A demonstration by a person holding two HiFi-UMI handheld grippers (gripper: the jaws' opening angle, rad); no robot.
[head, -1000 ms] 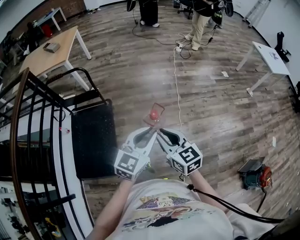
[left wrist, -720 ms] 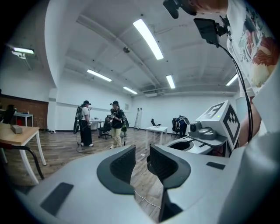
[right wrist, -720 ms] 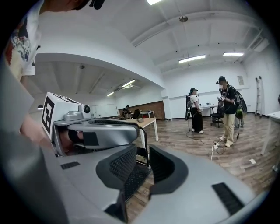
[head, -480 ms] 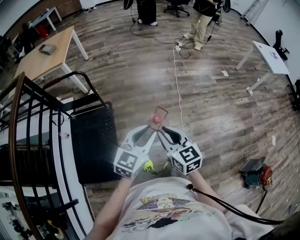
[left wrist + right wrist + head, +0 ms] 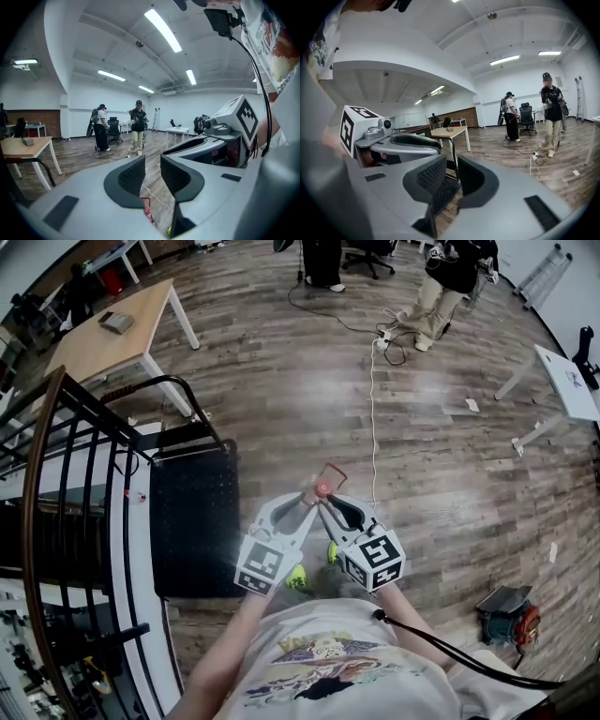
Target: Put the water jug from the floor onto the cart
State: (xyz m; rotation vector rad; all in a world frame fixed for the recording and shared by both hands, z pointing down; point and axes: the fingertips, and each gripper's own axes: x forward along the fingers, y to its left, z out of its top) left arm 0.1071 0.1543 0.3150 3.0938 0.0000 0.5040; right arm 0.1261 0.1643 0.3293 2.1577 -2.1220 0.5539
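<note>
Two tools, the left gripper (image 5: 152,171) and the right gripper (image 5: 451,179), show jaws slightly apart, just opened, with nothing between them. The red-capped water jug (image 5: 322,487) stands on the floor (image 5: 450,474) just past their tips, near the cart (image 5: 192,521).

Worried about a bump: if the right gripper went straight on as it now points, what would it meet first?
Probably the black cart: its perforated deck shows between the open jaws of the right gripper; nothing nearer stands in line, though depth is unclear.
</note>
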